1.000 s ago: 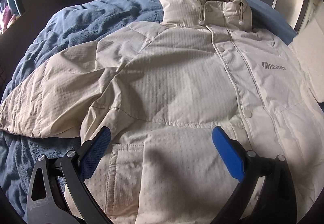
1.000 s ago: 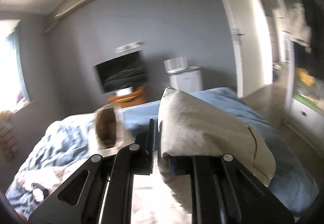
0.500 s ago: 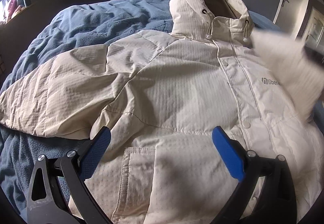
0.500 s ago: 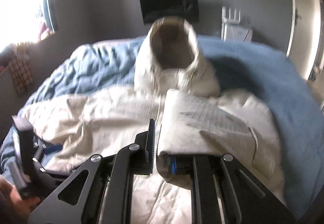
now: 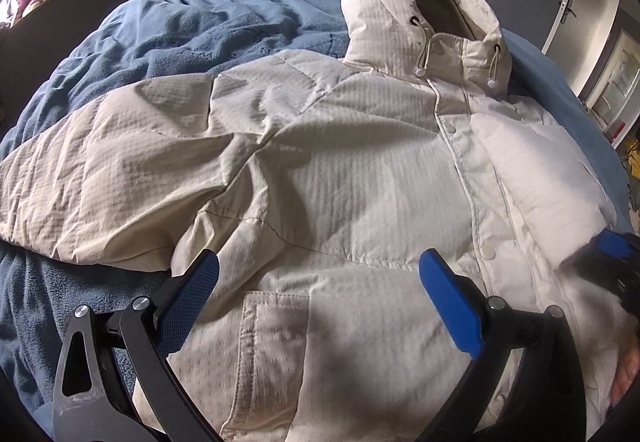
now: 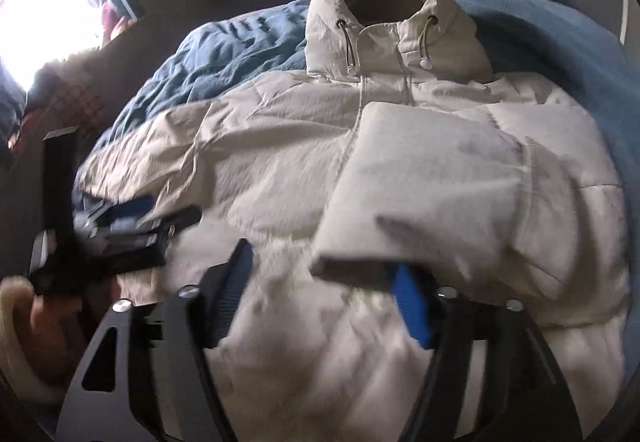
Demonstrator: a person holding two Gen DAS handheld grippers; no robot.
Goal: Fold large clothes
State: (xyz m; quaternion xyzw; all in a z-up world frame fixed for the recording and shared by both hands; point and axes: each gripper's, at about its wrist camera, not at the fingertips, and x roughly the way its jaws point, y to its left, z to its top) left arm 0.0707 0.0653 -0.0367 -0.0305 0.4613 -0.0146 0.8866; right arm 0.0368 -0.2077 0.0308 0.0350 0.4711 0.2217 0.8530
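As right tool (image 6: pixel 320 298) opens (sleeve (image 6: pixel 432 194) folded)

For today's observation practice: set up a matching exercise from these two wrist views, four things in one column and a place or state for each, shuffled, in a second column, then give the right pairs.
Column one:
1. blanket
2. hood
3. folded sleeve
4. spread sleeve

Column two:
A. lies across the jacket's chest
B. stands up at the jacket's top
C. blue, under the jacket
D. stretched out flat to the side

Pairs: 1-C, 2-B, 3-A, 4-D
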